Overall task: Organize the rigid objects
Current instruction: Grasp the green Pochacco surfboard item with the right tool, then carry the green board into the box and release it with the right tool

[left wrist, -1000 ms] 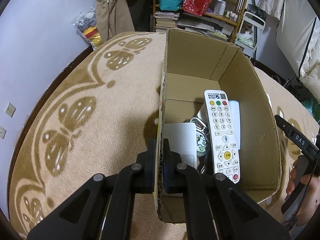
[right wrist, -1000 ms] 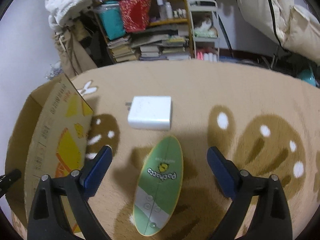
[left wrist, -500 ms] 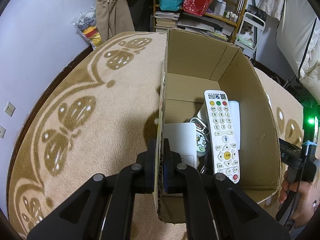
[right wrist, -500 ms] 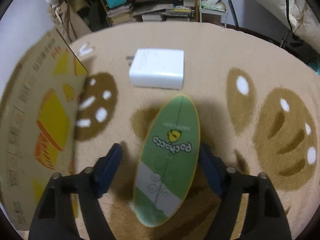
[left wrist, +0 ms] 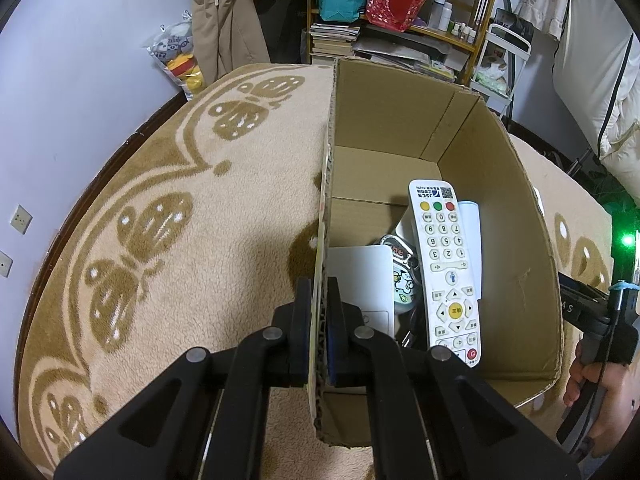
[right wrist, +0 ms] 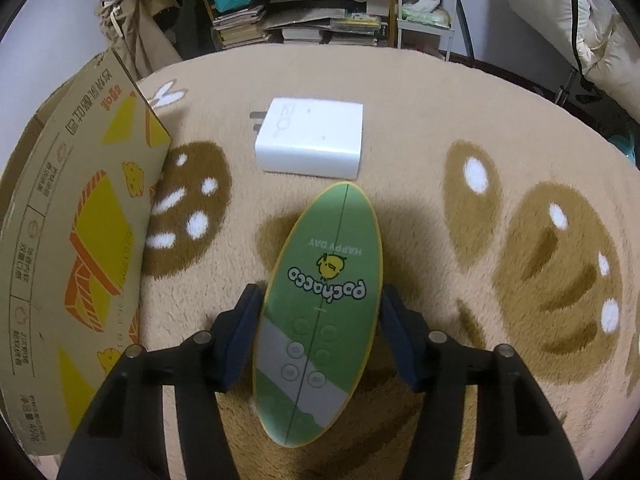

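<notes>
Box (left wrist: 500, 208) partly filled: white remote (left wrist: 444, 264) and several small items already inside, left tongs (left wrist: 319, 320) clenched on its near wall. Right tongs (right wrist: 318, 340) just closing around green oval board (right wrist: 320, 304) on carpet, pads at its edges; white charger (right wrist: 312, 140) waiting at twelve o'clock. Both left to box.

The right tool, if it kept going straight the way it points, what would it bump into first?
Probably the rug: the right tool, closing around the green oval toy, points steeply down. The white charger lies further ahead.

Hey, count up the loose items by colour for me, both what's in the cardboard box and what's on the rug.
White: 4, namely the remote, a flat white slab and a partly hidden piece in the box, plus the charger on the rug.
Green: 1, the oval board.
Multicoloured: 1, a cartoon-printed item.
Total: 6 visible.
</notes>
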